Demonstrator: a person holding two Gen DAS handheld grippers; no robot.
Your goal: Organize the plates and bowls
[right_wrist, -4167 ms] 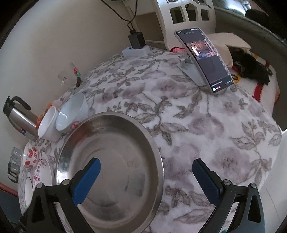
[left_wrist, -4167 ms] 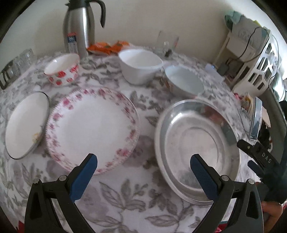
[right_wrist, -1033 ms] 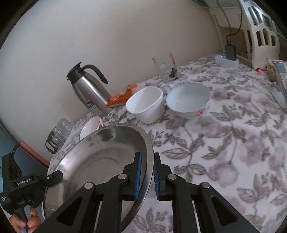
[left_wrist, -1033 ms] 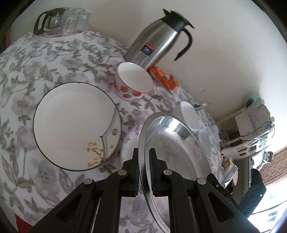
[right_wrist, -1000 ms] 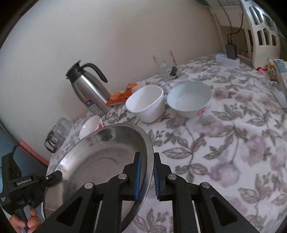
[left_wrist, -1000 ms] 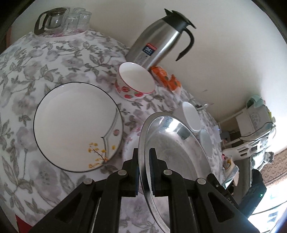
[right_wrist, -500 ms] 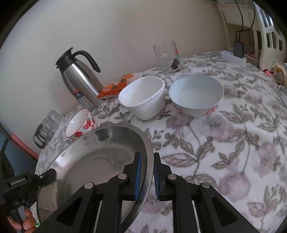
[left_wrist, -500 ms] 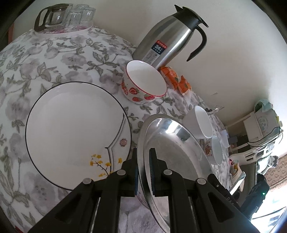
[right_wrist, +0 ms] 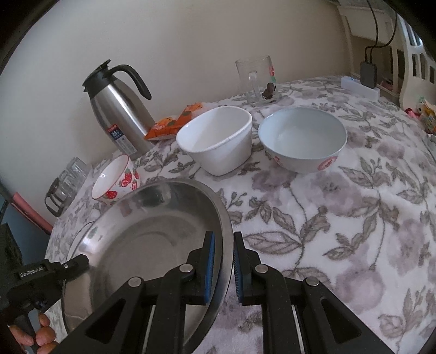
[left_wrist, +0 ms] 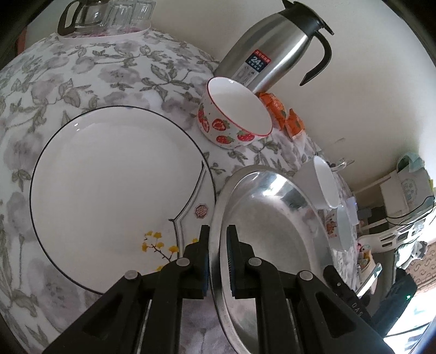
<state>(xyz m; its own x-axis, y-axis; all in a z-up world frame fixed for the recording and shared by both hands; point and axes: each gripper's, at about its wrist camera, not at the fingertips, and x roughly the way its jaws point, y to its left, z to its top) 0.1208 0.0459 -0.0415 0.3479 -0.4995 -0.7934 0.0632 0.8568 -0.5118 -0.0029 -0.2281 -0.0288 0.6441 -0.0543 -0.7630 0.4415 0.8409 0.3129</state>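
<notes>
Over the floral tablecloth (right_wrist: 354,217), both grippers — left gripper (left_wrist: 218,245) & right gripper (right_wrist: 223,261) — are clamped on opposite rims of the steel plate (left_wrist: 272,231), held beside the white plate (left_wrist: 109,190). Nothing looks stacked yet; strawberry bowl (left_wrist: 234,119) etc. untouched — early on, I'd judge.

table (right_wrist: 340,217) with grey floral cloth; on it: white plate (left_wrist: 114,190) left of frame, strawberry bowl (left_wrist: 231,119) above it, steel jug (right_wrist: 120,119) upper left, orange packets (right_wrist: 174,122), white bowl (right_wrist: 218,141), pale bowl (right_wrist: 302,139), glass mug (right_wrist: 256,81) top centre, glasses (left_wrist: 109,16) upper left
</notes>
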